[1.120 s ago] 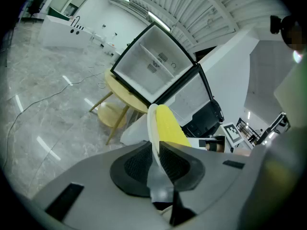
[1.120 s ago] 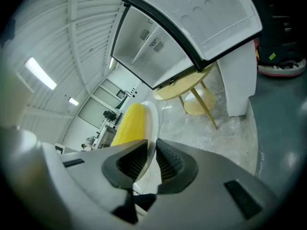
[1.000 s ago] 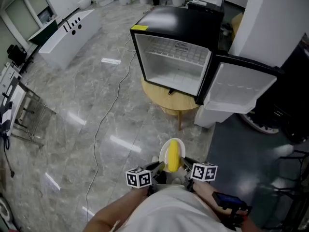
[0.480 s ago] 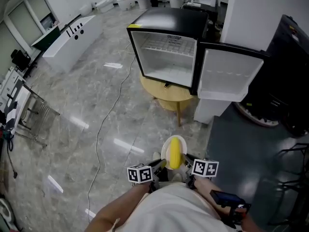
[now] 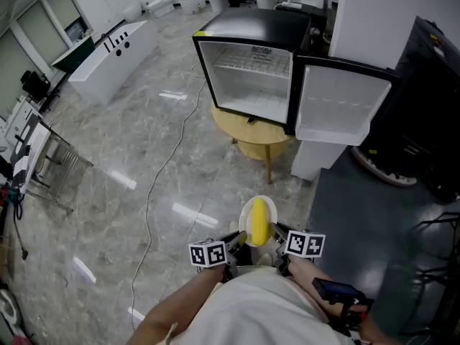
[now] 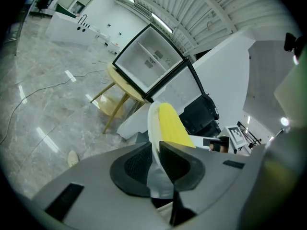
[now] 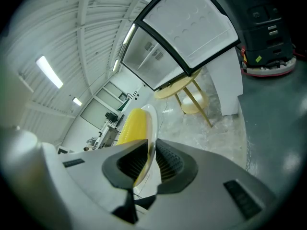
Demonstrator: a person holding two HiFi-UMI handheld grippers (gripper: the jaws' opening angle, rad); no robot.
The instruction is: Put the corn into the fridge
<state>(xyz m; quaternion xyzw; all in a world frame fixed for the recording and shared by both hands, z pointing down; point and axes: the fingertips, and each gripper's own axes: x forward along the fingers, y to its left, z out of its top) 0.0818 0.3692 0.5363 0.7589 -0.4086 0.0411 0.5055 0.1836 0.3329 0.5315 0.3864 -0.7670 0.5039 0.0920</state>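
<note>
Grey left tool (image 6: 156,145) and right tool (image 7: 152,143) have black ribbed pads (image 6: 137,163) and black-and-white marker cubes (image 5: 208,254).

Fridge (image 5: 253,36) on round table (image 5: 243,130)

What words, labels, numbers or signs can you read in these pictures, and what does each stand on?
Nothing can be read here.
Small yellow sticker on the top corner of the black mini fridge: too small to read.
Dark printed strip along the fridge's inner upper edge: blurred.
Two white marker cubes: black square patterns, no letters.
</note>
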